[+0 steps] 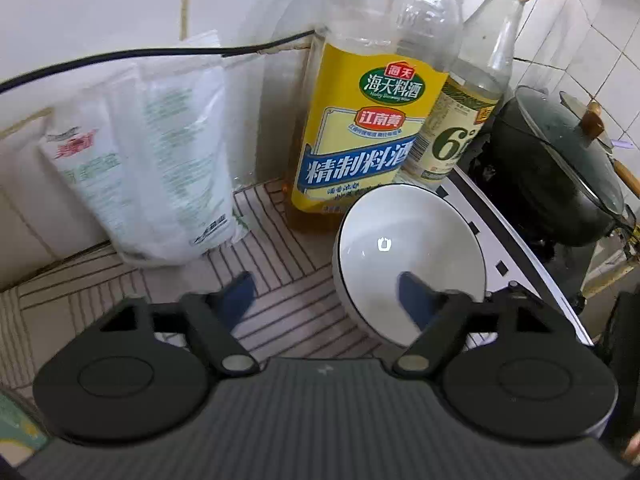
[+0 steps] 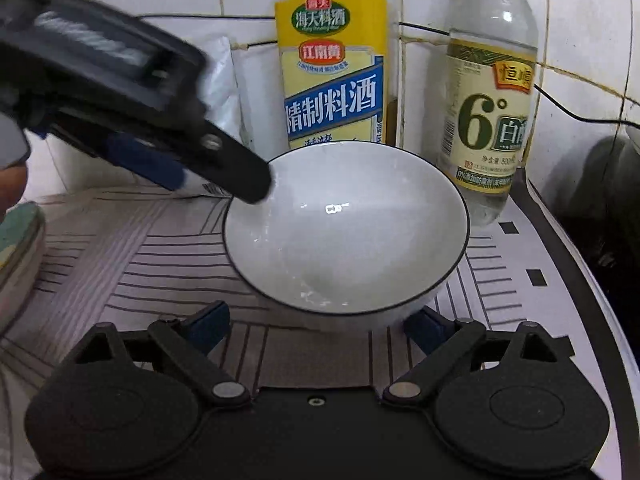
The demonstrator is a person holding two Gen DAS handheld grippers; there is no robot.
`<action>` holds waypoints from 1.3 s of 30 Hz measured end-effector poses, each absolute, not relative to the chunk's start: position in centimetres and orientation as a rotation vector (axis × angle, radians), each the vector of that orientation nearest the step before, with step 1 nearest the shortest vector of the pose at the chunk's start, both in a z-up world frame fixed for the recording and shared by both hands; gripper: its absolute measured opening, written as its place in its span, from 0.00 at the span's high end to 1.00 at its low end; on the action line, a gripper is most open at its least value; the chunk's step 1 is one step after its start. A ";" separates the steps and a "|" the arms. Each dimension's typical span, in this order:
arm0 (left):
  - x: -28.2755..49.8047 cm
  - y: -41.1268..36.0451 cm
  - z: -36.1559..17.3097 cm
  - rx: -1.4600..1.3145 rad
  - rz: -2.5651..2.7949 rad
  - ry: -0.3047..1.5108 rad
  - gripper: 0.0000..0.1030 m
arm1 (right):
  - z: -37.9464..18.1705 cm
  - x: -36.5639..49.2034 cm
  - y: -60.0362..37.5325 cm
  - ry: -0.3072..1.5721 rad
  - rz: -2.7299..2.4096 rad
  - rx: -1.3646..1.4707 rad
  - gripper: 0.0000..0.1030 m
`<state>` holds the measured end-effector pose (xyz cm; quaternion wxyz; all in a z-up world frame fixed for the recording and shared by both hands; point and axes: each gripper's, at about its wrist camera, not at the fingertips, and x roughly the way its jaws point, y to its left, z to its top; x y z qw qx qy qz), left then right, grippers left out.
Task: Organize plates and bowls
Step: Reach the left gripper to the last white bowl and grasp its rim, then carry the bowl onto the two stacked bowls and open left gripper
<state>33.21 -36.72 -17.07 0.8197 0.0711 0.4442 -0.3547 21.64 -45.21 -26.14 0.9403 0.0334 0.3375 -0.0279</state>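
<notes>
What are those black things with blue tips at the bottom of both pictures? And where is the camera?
Those are two grabbers that a person holds, one in each hand. Each carries a small camera that looks out along its two fingers. One picture is from the left gripper, the other from the right gripper. Both are open and hold nothing. A white bowl sits on a striped mat. One left finger reaches inside it. Behind stand a cooking wine bottle and a vinegar bottle.
</notes>
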 end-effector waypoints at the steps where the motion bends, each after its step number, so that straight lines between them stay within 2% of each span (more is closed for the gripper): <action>1: 33.4 -37.0 -17.3 0.155 -0.753 0.948 0.39 | -26.2 21.8 -45.1 0.692 -0.066 0.062 0.05; 3: 34.0 -37.4 -17.8 0.137 -0.761 0.962 0.43 | -26.4 22.1 -45.0 0.686 -0.086 0.055 0.04; 5: 34.6 -37.6 -18.3 0.111 -0.763 0.988 0.59 | -26.6 22.3 -45.1 0.680 -0.090 0.059 0.03; 8: 35.0 -37.6 -18.7 0.066 -0.784 1.003 0.76 | -26.7 22.4 -45.4 0.658 -0.119 0.066 0.03; 13: 34.4 -37.4 -18.9 0.075 -0.816 1.016 0.78 | -25.3 21.8 -45.6 0.680 -0.114 0.193 0.06; 18: 33.3 -36.7 -17.9 0.109 -0.806 1.018 0.78 | -24.5 20.8 -44.6 0.669 -0.094 0.180 0.06; 26: 30.2 -34.8 -14.3 0.191 -0.796 0.959 0.78 | -21.9 17.6 -43.1 0.627 -0.042 0.195 0.06; 39: 24.5 -27.0 -7.3 0.097 -0.801 0.893 0.78 | -15.9 10.5 -38.9 0.558 0.143 0.163 0.06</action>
